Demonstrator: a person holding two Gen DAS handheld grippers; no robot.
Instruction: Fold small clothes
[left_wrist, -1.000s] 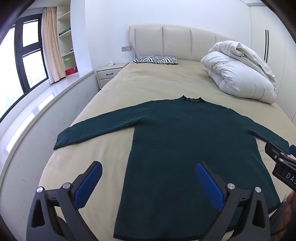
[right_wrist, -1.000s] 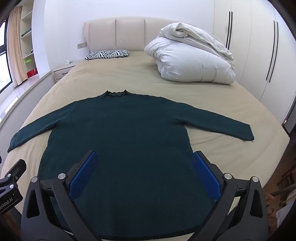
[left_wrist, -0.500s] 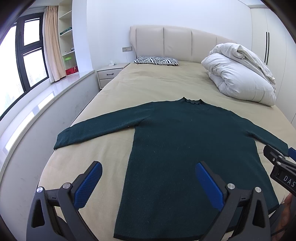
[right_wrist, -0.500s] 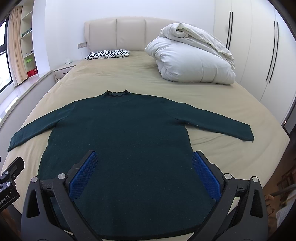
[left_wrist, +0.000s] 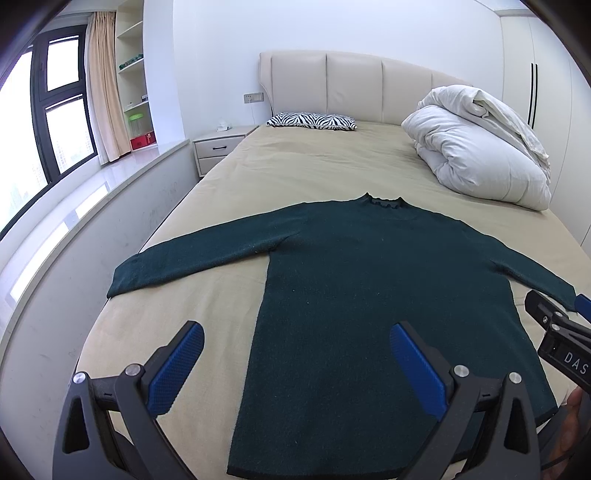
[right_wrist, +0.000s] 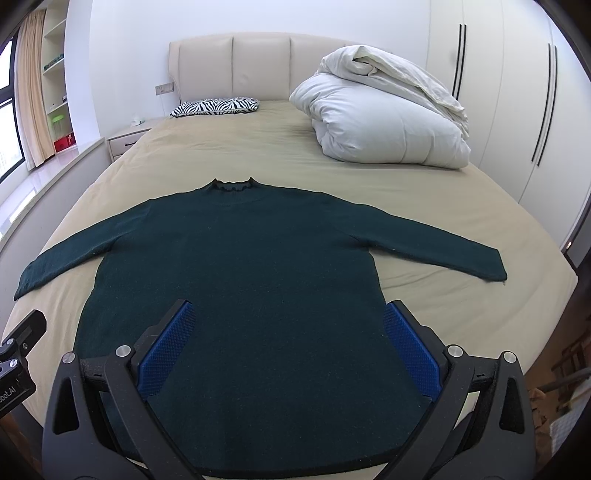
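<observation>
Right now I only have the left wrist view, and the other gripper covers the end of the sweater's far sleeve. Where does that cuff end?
Observer: The right sleeve cuff lies flat on the bed, short of its edge.
Operator: Is the right gripper holding anything?
Observer: No. The right gripper is open, fingers spread above the sweater, with nothing between them.
Operator: Anything close to that cuff?
Observer: The white duvet lies well apart from it, nearer the headboard.

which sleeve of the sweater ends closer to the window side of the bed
The left sleeve: its cuff reaches the bed edge by the window ledge. The right sleeve points toward the wardrobe.
</observation>
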